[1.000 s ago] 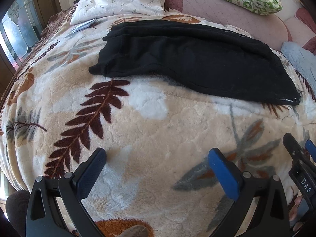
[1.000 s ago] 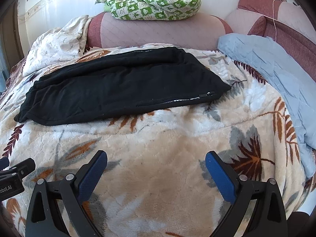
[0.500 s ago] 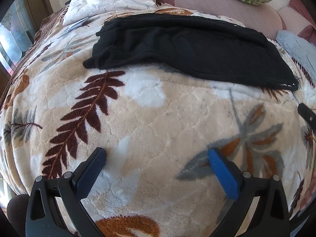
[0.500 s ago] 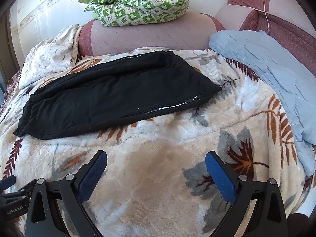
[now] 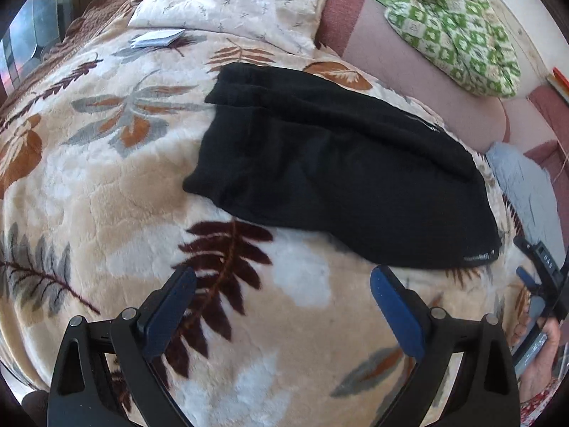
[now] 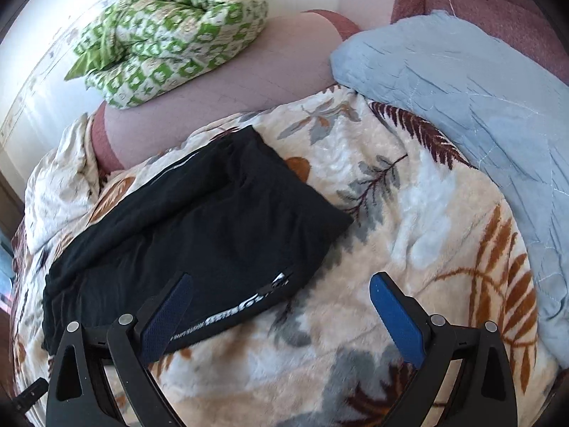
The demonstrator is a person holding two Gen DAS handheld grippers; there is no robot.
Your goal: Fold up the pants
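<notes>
Black pants (image 5: 338, 167) lie flat, folded lengthwise, across a plush leaf-patterned blanket (image 5: 106, 192). In the right wrist view the pants (image 6: 199, 242) show a zipper and white lettering along the near edge. My left gripper (image 5: 282, 299) is open, hovering over the blanket just short of the pants' near edge. My right gripper (image 6: 281, 300) is open too, with its left finger over the pants' near corner and the right finger over bare blanket. The right gripper's body (image 5: 544, 267), held by a hand, shows at the right edge of the left wrist view.
A green-and-white checked quilt (image 6: 167, 35) sits on the pink headboard cushion (image 6: 249, 85). A light blue blanket (image 6: 480, 114) lies to the right. A cream pillow (image 5: 231, 0) and a small folded paper (image 5: 156, 37) lie at the far left.
Both grippers have moved forward and closer to the pants, which now fill more of each view. The right gripper's left finger now overlaps the pants' corner. Both stay open.
</notes>
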